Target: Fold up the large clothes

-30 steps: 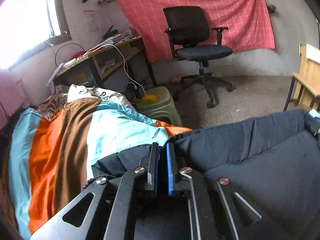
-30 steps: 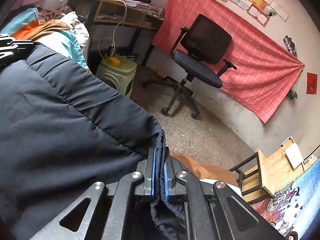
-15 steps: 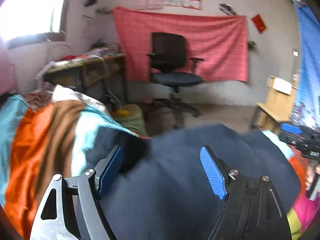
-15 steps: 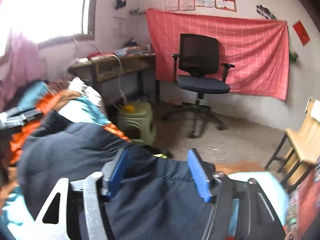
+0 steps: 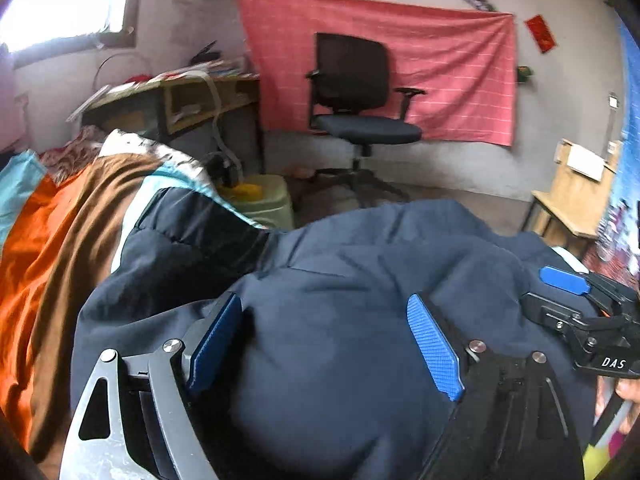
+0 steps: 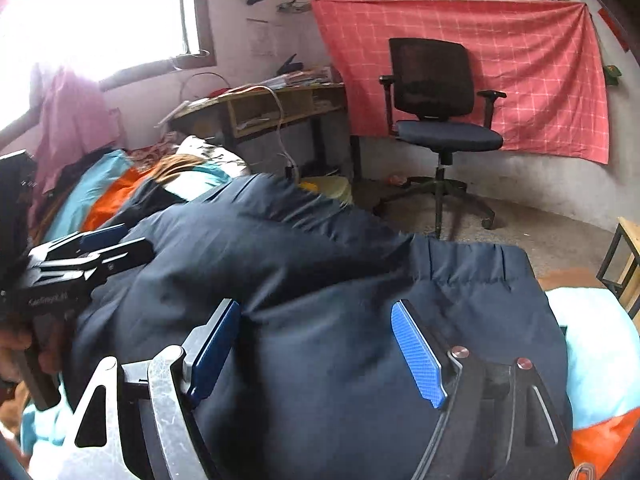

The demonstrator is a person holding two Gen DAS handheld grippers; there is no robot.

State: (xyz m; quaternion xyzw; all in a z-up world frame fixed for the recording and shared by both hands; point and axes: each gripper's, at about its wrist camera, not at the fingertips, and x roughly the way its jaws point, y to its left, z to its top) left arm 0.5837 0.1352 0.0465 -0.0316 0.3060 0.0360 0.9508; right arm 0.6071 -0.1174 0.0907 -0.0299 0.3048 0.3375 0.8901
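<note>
**Dark jacket lies loose on the bed, both grippers spread wide**

The large navy-blue padded jacket lies heaped on a bed, covering most of the striped orange, brown and turquoise bedspread. Its quilted seams run across the top, and one edge reaches toward the bed's far side, near the pale green plastic stool on the floor.

The left gripper sits just above the jacket with its blue-padded fingers released and far apart, nothing between them but the fabric below. The right gripper is likewise released, its blue pads spread wide over the jacket. Whether either one touches the cloth cannot be told.

Beyond the bed stand a black mesh-backed office chair, a cluttered wooden desk and a pink checked cloth hung on the wall.
</note>
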